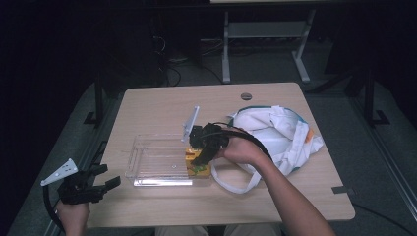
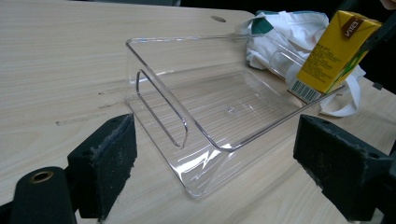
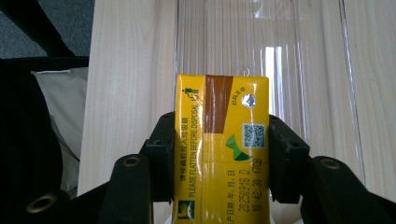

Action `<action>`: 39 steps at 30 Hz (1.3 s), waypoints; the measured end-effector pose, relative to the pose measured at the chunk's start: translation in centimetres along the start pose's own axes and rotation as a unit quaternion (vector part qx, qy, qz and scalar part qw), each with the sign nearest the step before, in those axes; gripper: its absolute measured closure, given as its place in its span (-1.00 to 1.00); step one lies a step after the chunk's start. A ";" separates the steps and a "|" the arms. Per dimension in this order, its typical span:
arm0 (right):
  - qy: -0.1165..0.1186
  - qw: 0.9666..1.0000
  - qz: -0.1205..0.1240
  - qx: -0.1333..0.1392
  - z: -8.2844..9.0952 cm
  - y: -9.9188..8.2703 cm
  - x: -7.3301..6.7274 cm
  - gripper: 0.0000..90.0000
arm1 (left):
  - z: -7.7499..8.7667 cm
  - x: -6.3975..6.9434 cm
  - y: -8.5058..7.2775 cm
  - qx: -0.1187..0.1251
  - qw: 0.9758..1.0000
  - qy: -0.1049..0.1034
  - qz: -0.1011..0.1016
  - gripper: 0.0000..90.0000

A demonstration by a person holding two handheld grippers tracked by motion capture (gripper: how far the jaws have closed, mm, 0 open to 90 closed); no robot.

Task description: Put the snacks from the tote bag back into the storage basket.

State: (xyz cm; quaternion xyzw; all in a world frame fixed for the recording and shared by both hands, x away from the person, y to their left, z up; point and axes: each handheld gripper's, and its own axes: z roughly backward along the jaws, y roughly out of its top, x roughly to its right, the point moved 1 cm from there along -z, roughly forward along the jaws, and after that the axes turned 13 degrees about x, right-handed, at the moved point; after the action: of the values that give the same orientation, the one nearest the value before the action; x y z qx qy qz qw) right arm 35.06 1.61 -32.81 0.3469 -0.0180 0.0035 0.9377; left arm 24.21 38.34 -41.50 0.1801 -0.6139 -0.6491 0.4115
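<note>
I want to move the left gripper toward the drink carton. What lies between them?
The clear plastic tray lies between the left gripper and the yellow drink carton, seen in the left gripper view. The carton is tilted at the tray's far end.

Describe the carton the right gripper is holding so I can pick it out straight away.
Start at the clear tray in the middle of the table. At its end nearest the white bag, the right gripper has its jaws shut on the carton, holding it tilted at the tray's rim. It is the one bright yellow thing there, with a brown stripe and a barcode.
</note>
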 end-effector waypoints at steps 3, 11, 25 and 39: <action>0.002 1.000 -0.001 0.001 -0.2 -0.2 0.0 0.15 | 0.0 0.0 0.0 -0.001 1.000 0.000 -0.001 -0.71; 0.004 1.000 -0.001 -0.007 -0.9 -0.5 -0.1 0.15 | 0.1 0.0 0.0 -0.001 1.000 0.001 0.000 -0.71; 0.008 1.000 -0.003 -0.013 -2.0 -1.2 0.0 0.15 | 0.0 0.0 0.0 -0.002 1.000 0.001 0.004 -0.71; 0.013 1.000 -0.004 -0.018 -2.9 -1.7 0.1 0.15 | 0.0 0.0 0.0 -0.003 1.000 0.001 0.003 -0.71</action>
State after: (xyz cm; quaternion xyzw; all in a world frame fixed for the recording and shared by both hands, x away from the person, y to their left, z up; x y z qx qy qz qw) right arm 35.25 2.23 -36.10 0.3297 -0.0046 0.0035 0.9441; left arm 24.21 38.39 -41.54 0.1772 -0.6123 -0.6495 0.4146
